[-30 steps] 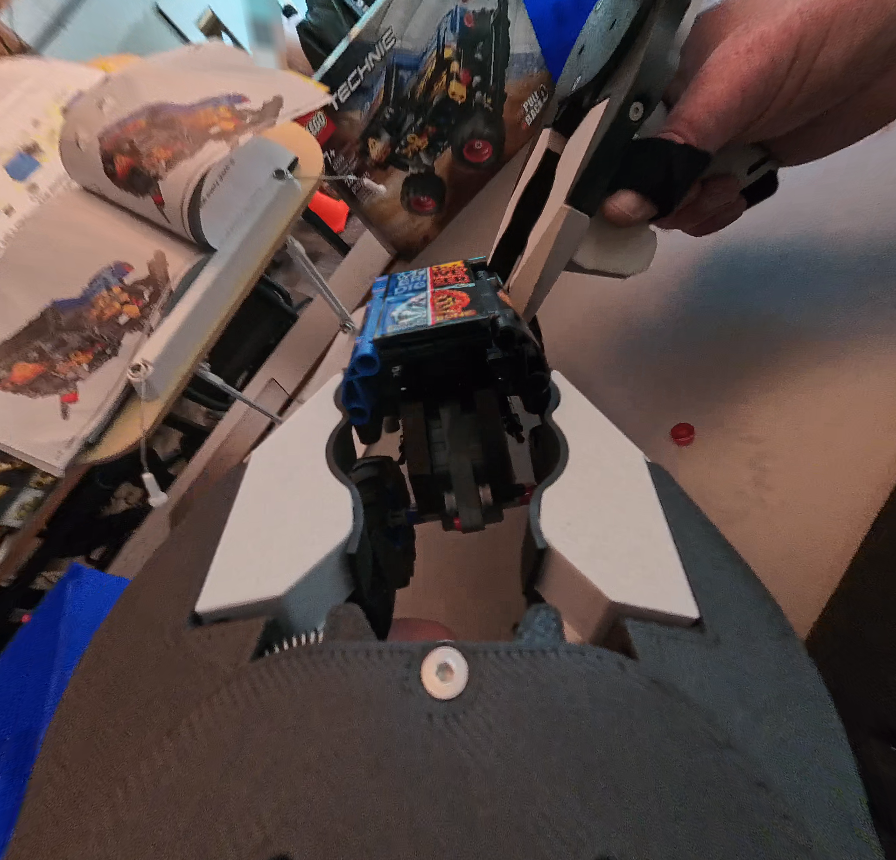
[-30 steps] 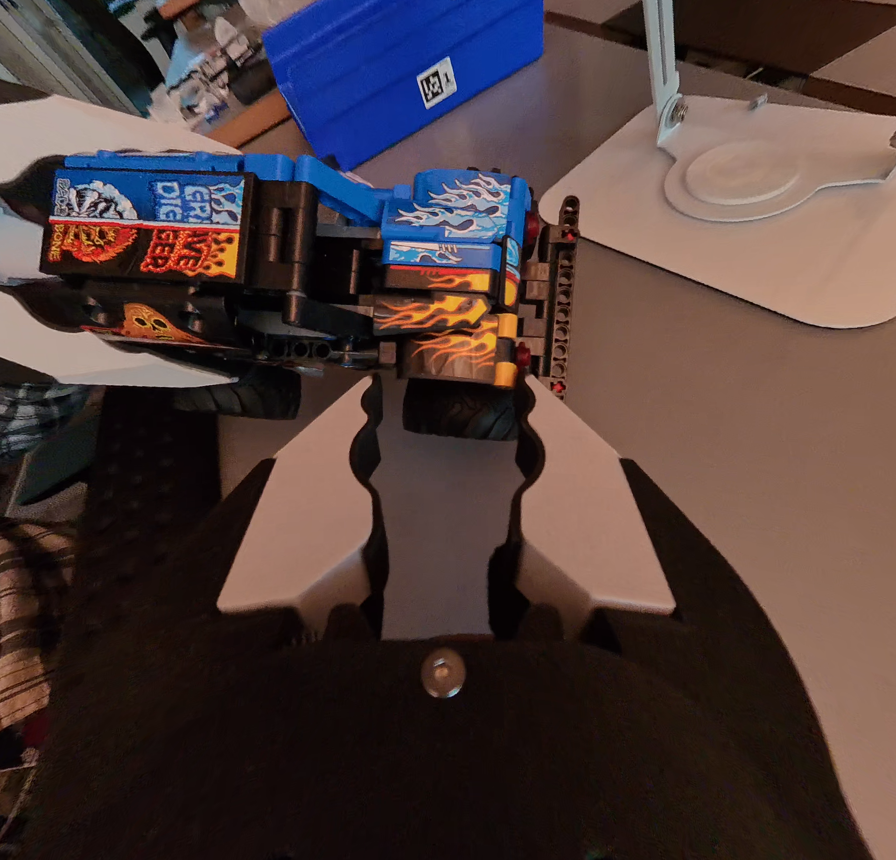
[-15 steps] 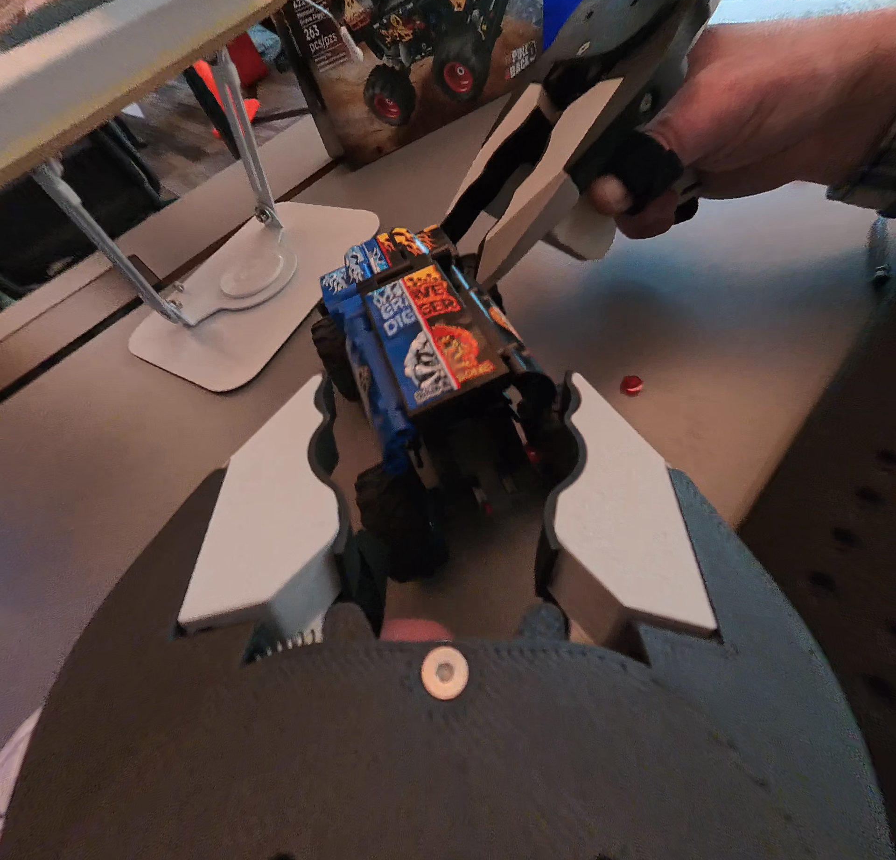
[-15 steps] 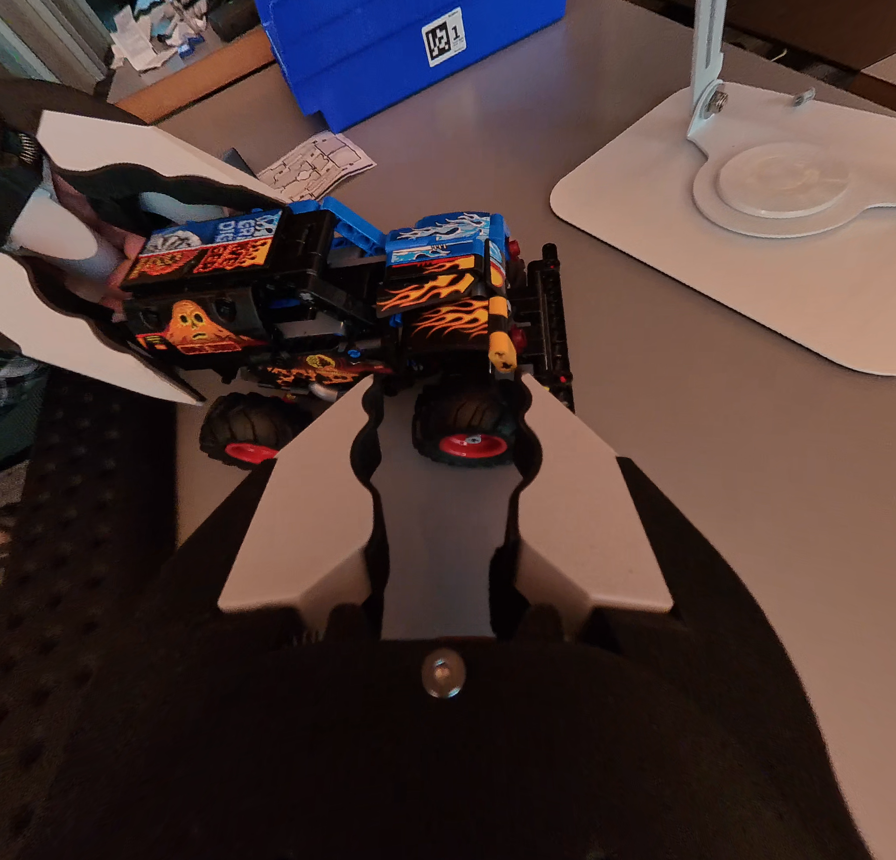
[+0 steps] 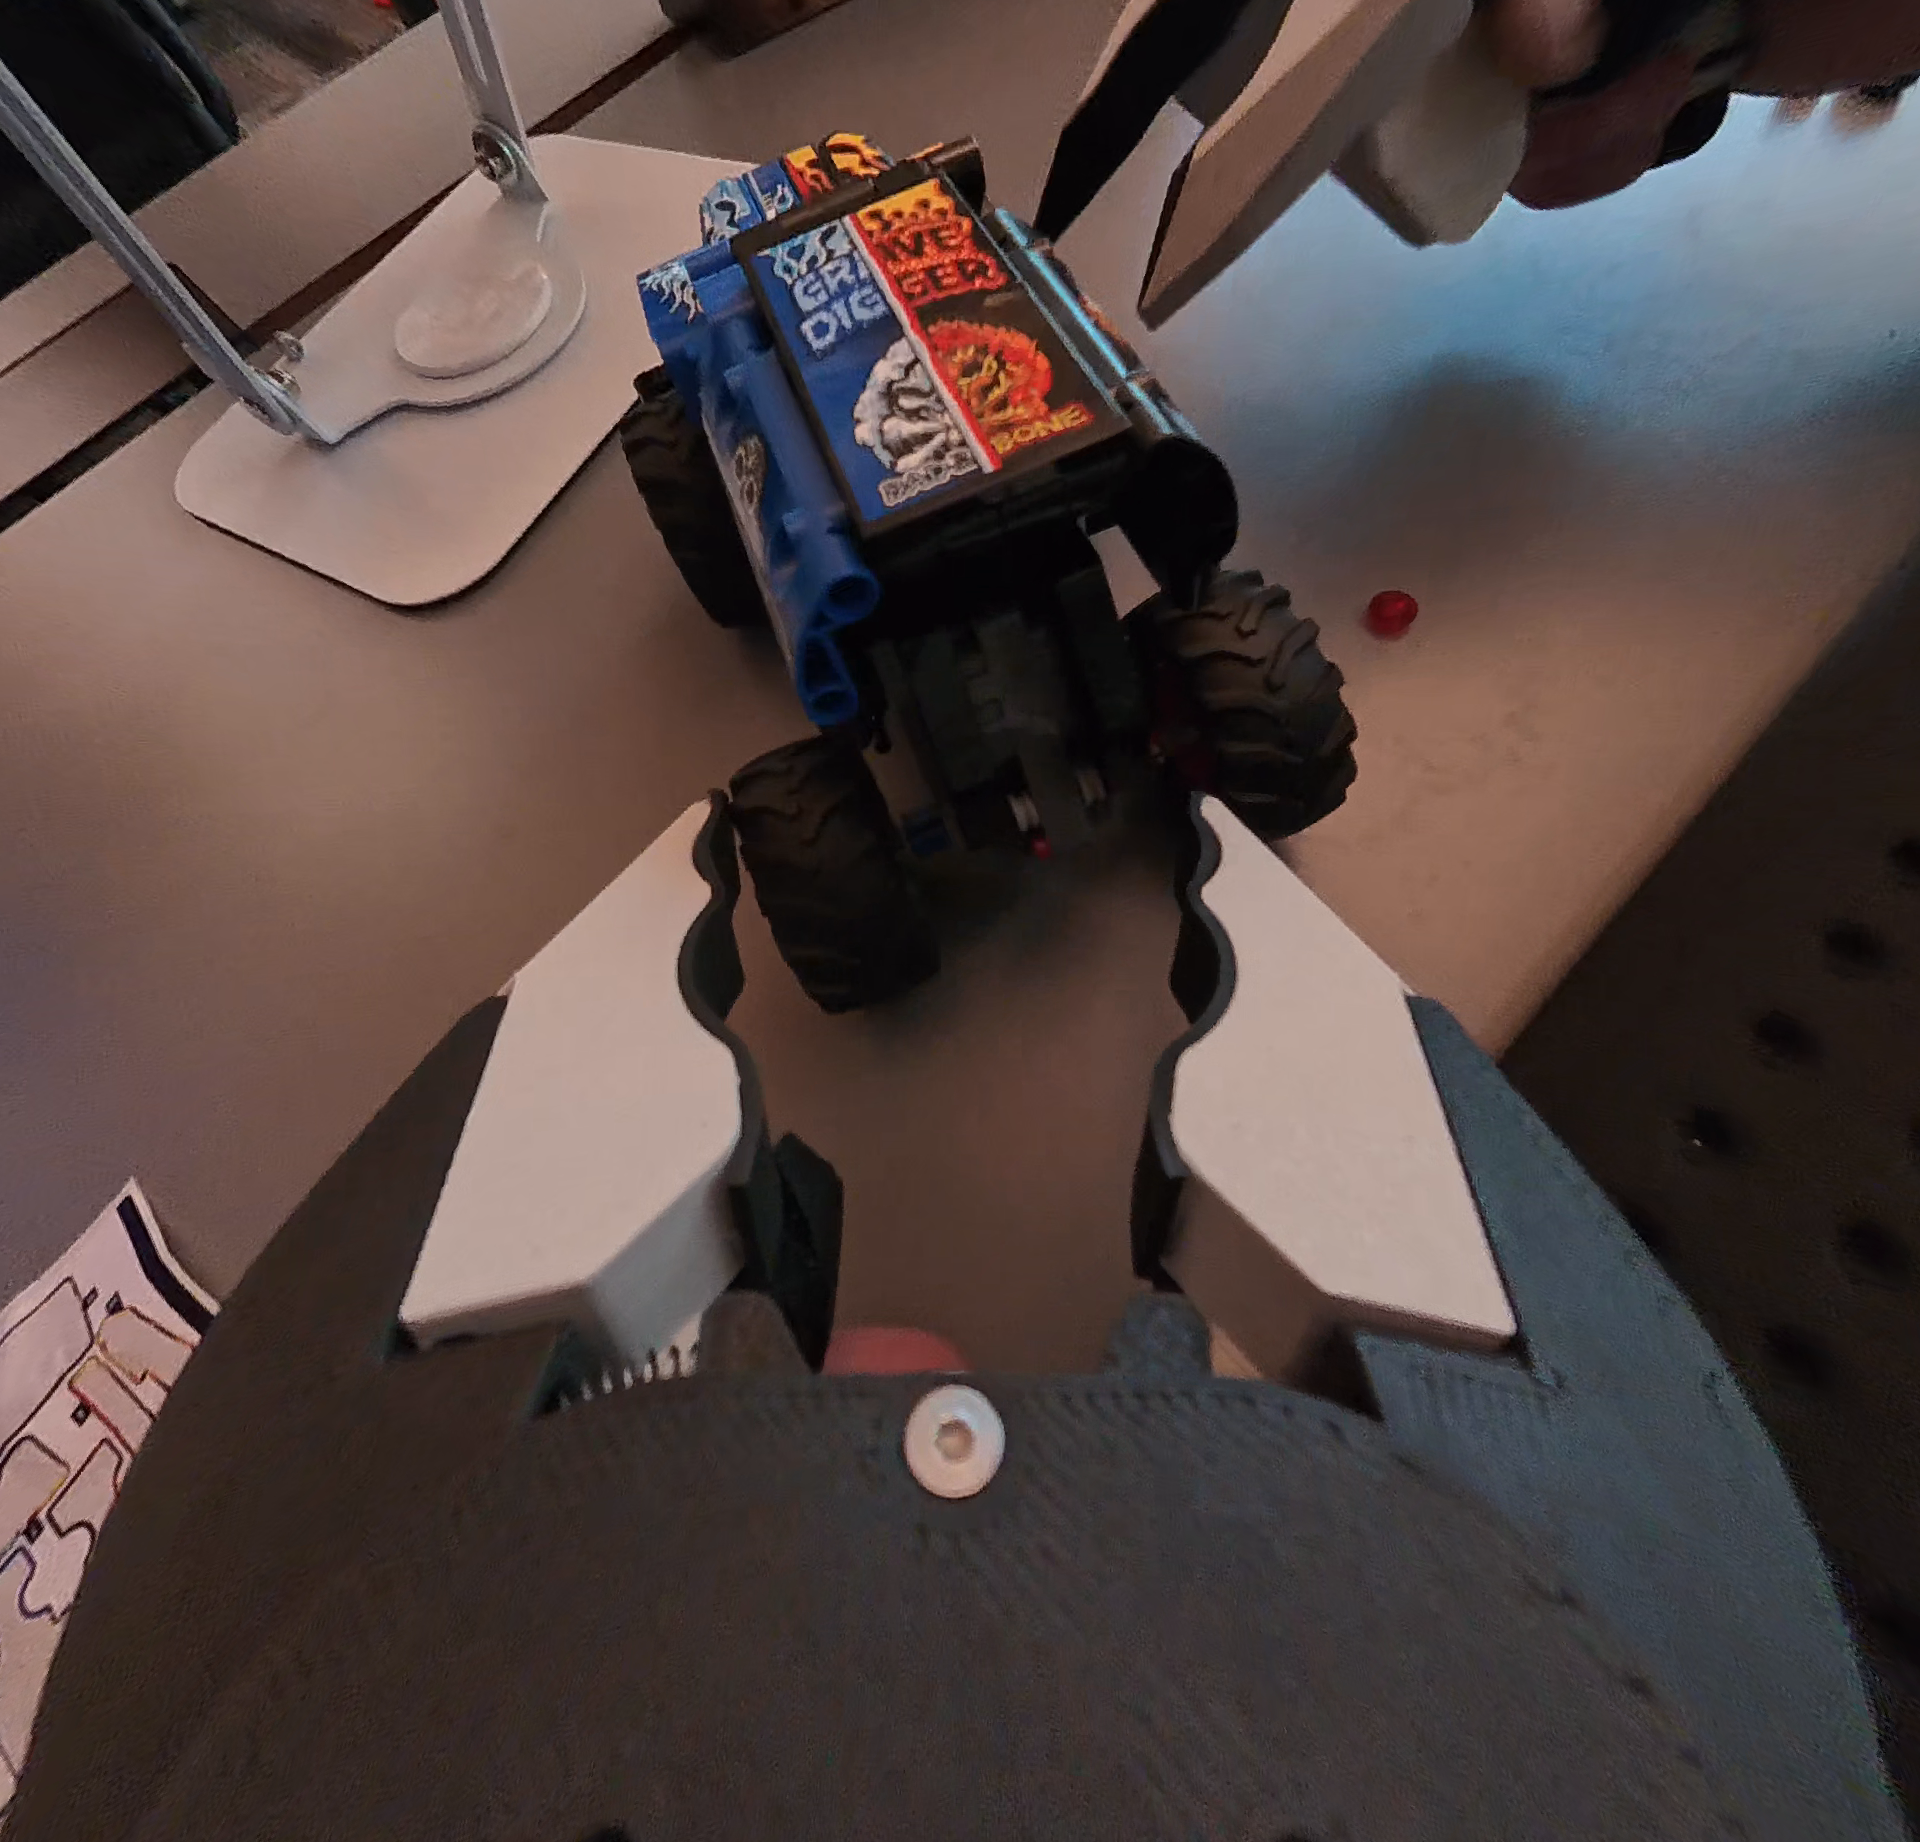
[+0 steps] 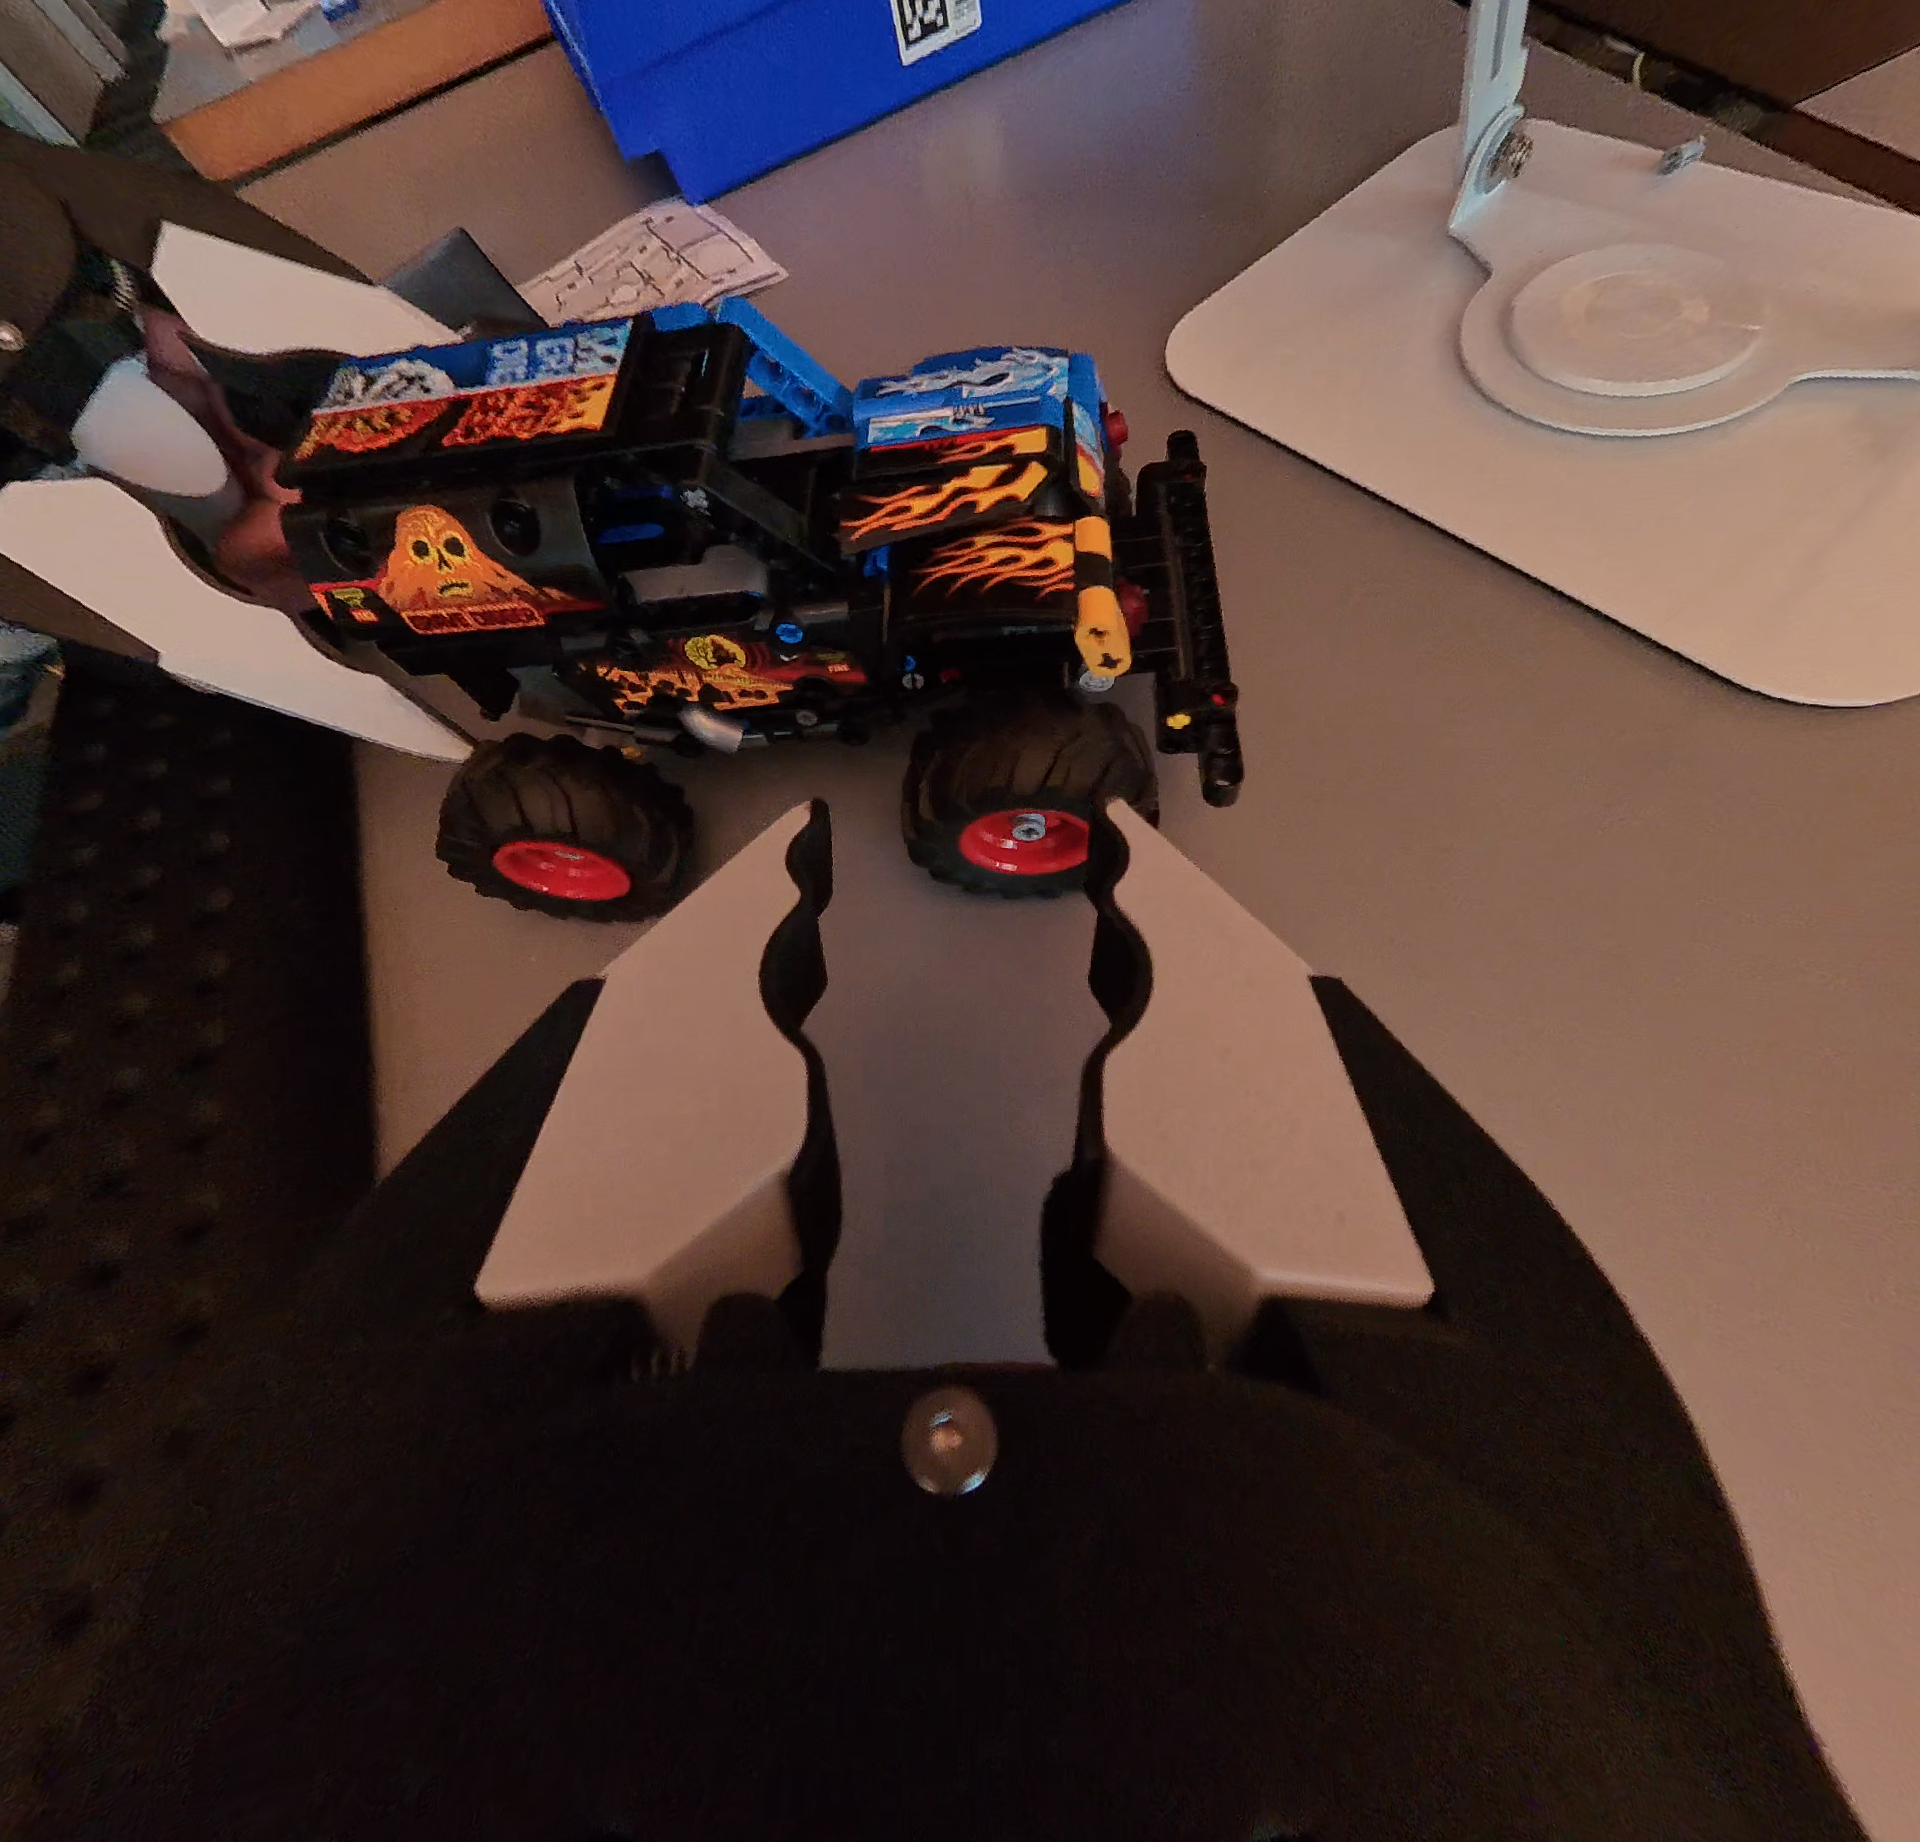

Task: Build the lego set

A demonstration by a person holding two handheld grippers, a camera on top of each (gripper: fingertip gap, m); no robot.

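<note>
The Lego monster truck [image 5: 935, 421], blue and black with flame stickers and red-hubbed wheels, stands on its wheels on the grey table [image 5: 312, 857]. My left gripper [image 5: 961, 836] is open and empty just behind the truck's rear, with a rear tyre by its left fingertip. In the right wrist view the truck [image 6: 727, 566] is side-on, and my right gripper [image 6: 966, 836] is open and empty just short of the front wheel. The left gripper [image 6: 260, 545] shows at the truck's rear there. The right gripper [image 5: 1101, 265] hovers over the truck's far end in the left wrist view.
A small red stud [image 5: 1392, 613] lies on the table right of the truck. A white stand base [image 6: 1558, 442] sits beyond the truck's front, a blue bin [image 6: 831, 16] behind it. A sticker sheet [image 6: 655, 260] lies near the bin. The table edge and a dark perforated mat [image 5: 1766, 1065] are close by.
The truck, held up and tipped in the left gripper, has come down onto its wheels on the table. The left gripper has opened and drawn back. The right gripper has drawn back a little.
</note>
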